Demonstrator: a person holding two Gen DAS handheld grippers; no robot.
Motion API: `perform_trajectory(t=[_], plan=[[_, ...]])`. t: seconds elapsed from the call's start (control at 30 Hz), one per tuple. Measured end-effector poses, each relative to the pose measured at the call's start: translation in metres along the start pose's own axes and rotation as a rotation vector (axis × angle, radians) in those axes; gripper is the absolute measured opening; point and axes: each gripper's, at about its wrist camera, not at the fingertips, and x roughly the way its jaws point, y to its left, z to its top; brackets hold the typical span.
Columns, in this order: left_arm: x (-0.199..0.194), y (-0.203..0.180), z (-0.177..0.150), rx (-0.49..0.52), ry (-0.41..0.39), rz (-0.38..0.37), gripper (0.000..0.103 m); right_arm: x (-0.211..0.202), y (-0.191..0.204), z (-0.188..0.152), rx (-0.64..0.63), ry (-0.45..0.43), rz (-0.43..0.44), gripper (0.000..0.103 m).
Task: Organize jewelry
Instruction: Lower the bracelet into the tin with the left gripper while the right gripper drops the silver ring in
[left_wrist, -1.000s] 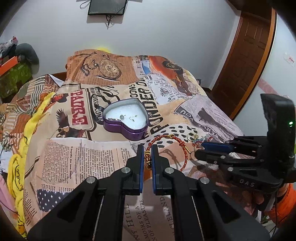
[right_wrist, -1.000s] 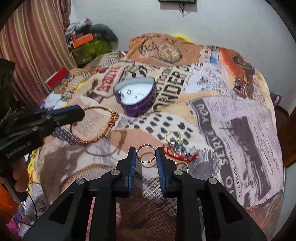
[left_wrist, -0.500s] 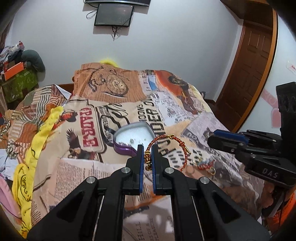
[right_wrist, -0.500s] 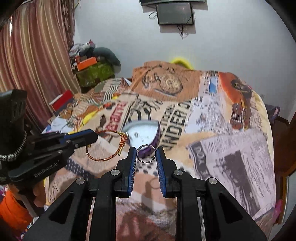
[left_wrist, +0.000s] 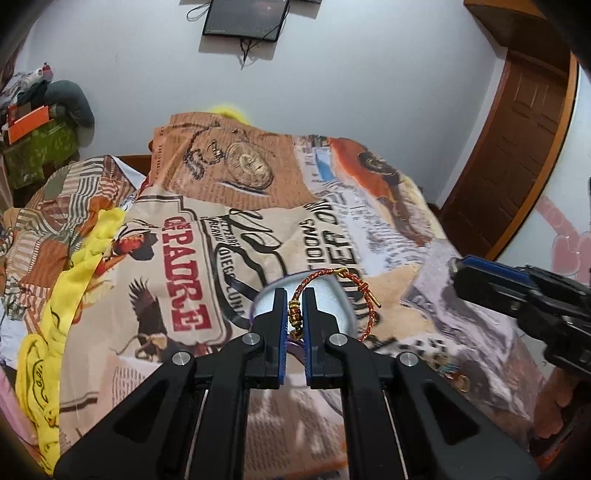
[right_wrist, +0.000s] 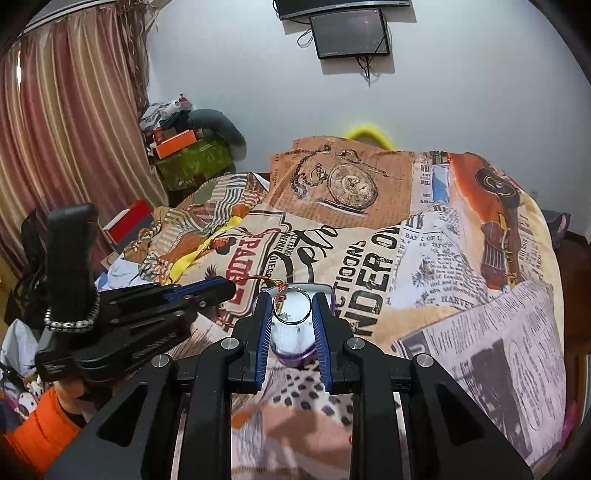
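Observation:
My left gripper (left_wrist: 295, 312) is shut on a red and gold cord bracelet (left_wrist: 334, 278) and holds it in the air above the purple heart-shaped box (left_wrist: 341, 306), which is mostly hidden behind the fingers. My right gripper (right_wrist: 292, 312) is shut on a silver ring (right_wrist: 292, 306) and holds it above the same box (right_wrist: 295, 349). In the right wrist view the left gripper (right_wrist: 221, 288) comes in from the left with the bracelet (right_wrist: 258, 280) just showing. In the left wrist view the right gripper (left_wrist: 465, 271) shows at the right edge.
The bed is covered by a newspaper-print blanket (right_wrist: 461, 277). Several small jewelry pieces (left_wrist: 456, 378) lie on it at the lower right. A yellow cloth (left_wrist: 55, 302) lies along the left edge. Boxes and clutter (right_wrist: 184, 147) stand by the curtain.
Both grippers have lifted off the blanket with their pieces and moved forward toward the heart-shaped box, which now sits right behind the fingertips in both views.

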Motion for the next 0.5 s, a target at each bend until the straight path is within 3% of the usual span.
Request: perform_trajectory(t=[0.3, 0.5], plan=[[0.044, 0.004, 0.006, 0.072, 0.062, 0.048, 0.006, 0.042, -0.001, 0.008, -0.032, 0.084, -0.015, 0.020], [0.062, 0.016, 0.004, 0.049, 0.107, 0.045, 0.006, 0.071, -0.006, 0.004, -0.061, 0.167, -0.046, 0.020]])
